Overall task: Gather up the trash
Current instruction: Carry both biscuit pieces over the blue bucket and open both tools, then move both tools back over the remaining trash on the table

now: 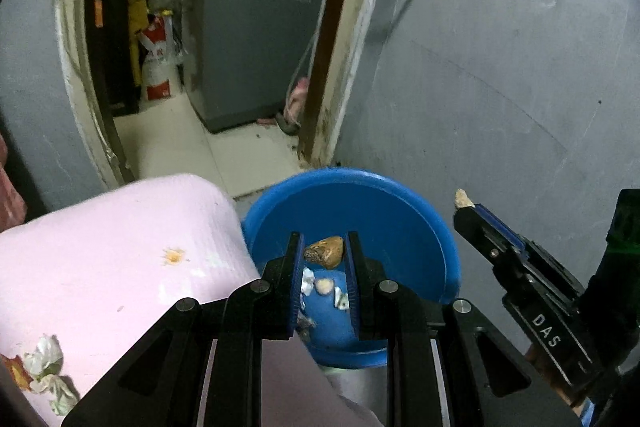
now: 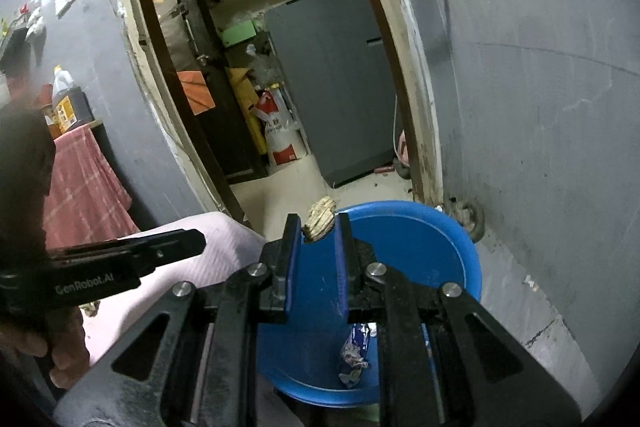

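Now both grippers over blue bin [image 1: 400, 203]: left gripper [image 1: 325, 251] clamped on brown scrap [image 1: 325, 251], right gripper [image 2: 319, 223] clamped on tan scrap [image 2: 320, 218].

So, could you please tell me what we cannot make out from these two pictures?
- Blue basin, left wrist view: its near rim and part of the floor, with some scraps, are hidden behind the left tool.
- Crumpled wrapper, right wrist view: partly covered by the right tool; print unreadable.
- Tissue scraps on the pink cover, left wrist view: cut off by the lens edge.
- The person's hand, right wrist view: mostly hidden behind the left tool's handle.
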### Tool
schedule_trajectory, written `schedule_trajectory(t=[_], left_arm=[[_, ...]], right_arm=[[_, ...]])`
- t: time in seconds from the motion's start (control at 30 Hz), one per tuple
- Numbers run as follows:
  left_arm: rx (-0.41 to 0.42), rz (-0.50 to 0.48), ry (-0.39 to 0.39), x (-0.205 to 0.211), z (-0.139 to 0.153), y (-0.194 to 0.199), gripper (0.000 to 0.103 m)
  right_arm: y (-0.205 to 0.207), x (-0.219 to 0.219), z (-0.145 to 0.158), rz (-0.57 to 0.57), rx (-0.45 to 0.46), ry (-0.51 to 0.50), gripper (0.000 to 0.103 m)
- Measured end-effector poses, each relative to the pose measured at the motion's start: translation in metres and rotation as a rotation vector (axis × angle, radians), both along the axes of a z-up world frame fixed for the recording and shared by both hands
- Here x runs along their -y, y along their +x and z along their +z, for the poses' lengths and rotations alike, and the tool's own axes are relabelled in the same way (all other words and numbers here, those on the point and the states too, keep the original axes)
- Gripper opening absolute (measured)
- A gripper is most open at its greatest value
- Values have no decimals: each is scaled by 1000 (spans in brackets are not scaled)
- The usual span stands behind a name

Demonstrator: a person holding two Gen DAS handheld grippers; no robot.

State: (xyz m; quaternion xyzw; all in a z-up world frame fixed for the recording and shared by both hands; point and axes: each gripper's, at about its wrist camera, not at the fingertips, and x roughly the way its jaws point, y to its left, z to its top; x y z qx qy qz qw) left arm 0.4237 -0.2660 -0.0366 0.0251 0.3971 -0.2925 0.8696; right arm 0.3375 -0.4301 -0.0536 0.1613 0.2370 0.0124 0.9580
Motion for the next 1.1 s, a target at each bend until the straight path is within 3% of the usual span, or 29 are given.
schedule_trajectory(t=[0.27, 0.4, 0.5, 0.77, 0.9, 0.97, 1.03, 1.1], left_arm=[[-93, 20, 49, 9, -25, 12, 18], [-111, 37, 46, 8, -29, 15, 35], [-114, 53, 31, 3, -27, 16, 36], [-95, 105, 13, -12, -8, 10, 46], [-48, 139, -10, -30, 8, -1, 60], [-18, 151, -38, -40, 18, -8, 66], [18, 178, -61, -55, 28, -16, 80], [65, 212, -91, -72, 40, -26, 84]], right_arm=[[8, 4, -17, -6, -62, 26, 18], [9, 6, -20, -19, -74, 39, 19], [9, 5, -20, -28, -73, 41, 23], [0, 3, -10, -48, -23, 24, 44], [-8, 2, 4, -60, 25, 17, 60], [-14, 0, 13, -65, 59, 30, 72], [-19, -4, 23, -66, 95, 39, 81], [-23, -11, 34, -59, 120, 26, 86]])
